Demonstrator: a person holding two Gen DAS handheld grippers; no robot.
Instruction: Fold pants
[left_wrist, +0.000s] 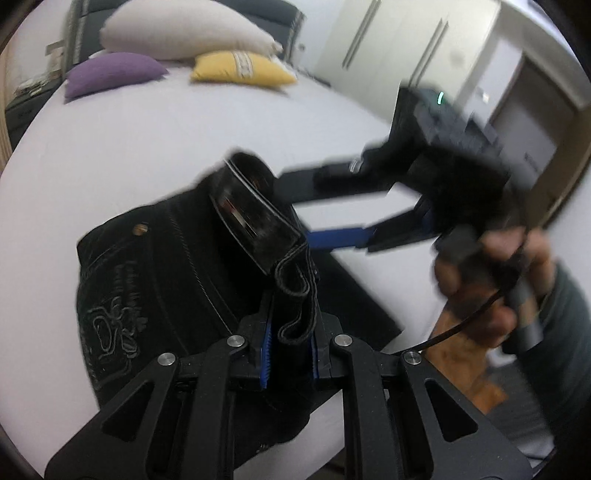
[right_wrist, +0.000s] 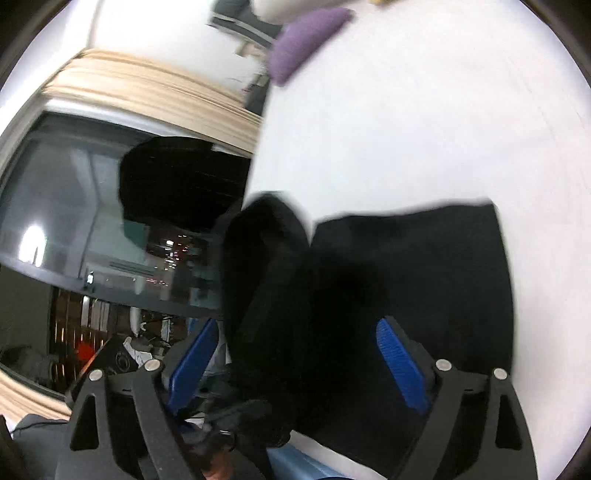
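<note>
One pair of black pants (left_wrist: 155, 280) lies bunched on the near part of a white bed (left_wrist: 147, 140), its embroidered pocket showing at the left and a flatter dark part running off toward the near right edge. From the right wrist view the same pants (right_wrist: 424, 266) spread dark over the near sheet of the bed (right_wrist: 424, 110), with one raised fold at the bed's left edge.

The left hand-held gripper (left_wrist: 291, 347) is closed tight on a stitched hem or band of the pants, the cloth pinched between its blue pads (left_wrist: 266, 354) and lifted off the sheet. The right hand-held gripper (left_wrist: 314, 206) hovers just beyond the raised cloth, motion-blurred, its fingers spread wide and gripping nothing; a bare hand (left_wrist: 491, 280) holds its handle. In its own view this right hand-held gripper (right_wrist: 295, 365) stands wide apart over the dark cloth.

Far on the bed lie a purple pillow (left_wrist: 110, 72), a yellow pillow (left_wrist: 240, 66) and a white pillow (left_wrist: 184, 31). White wardrobe doors (left_wrist: 399, 40) stand at the far right.
</note>
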